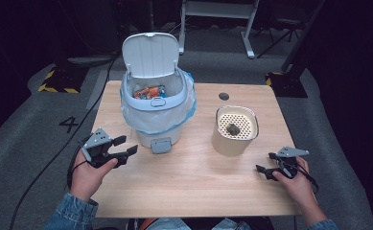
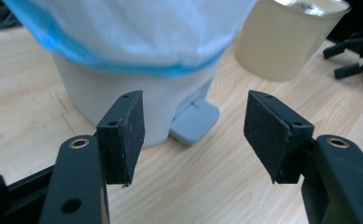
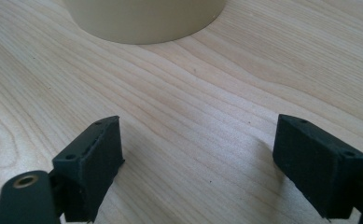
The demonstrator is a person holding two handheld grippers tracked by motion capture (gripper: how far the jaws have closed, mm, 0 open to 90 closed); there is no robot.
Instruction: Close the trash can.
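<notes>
A white pedal bin (image 1: 155,103) stands at the table's back left with its lid (image 1: 150,53) raised, a blue-edged liner over its rim and colourful wrappers inside. Its grey pedal (image 1: 161,145) faces the near side. To the right stands a cream canister (image 1: 234,129) with a perforated insert and a dark lump (image 1: 232,128) on it. My left gripper (image 1: 125,145) hovers open and holds nothing, left of the pedal; in the left gripper view it (image 2: 195,135) points at the bin's base (image 2: 100,100) and pedal (image 2: 194,122). My right gripper (image 1: 265,162) is open low over bare wood, near the canister (image 3: 146,18).
The wooden table (image 1: 198,184) has a small dark round hole (image 1: 224,96) behind the canister. Grey carpet surrounds it, with a desk frame (image 1: 217,19) and dark stands farther back. In the left gripper view the right gripper's black jaws (image 2: 352,56) show at far right.
</notes>
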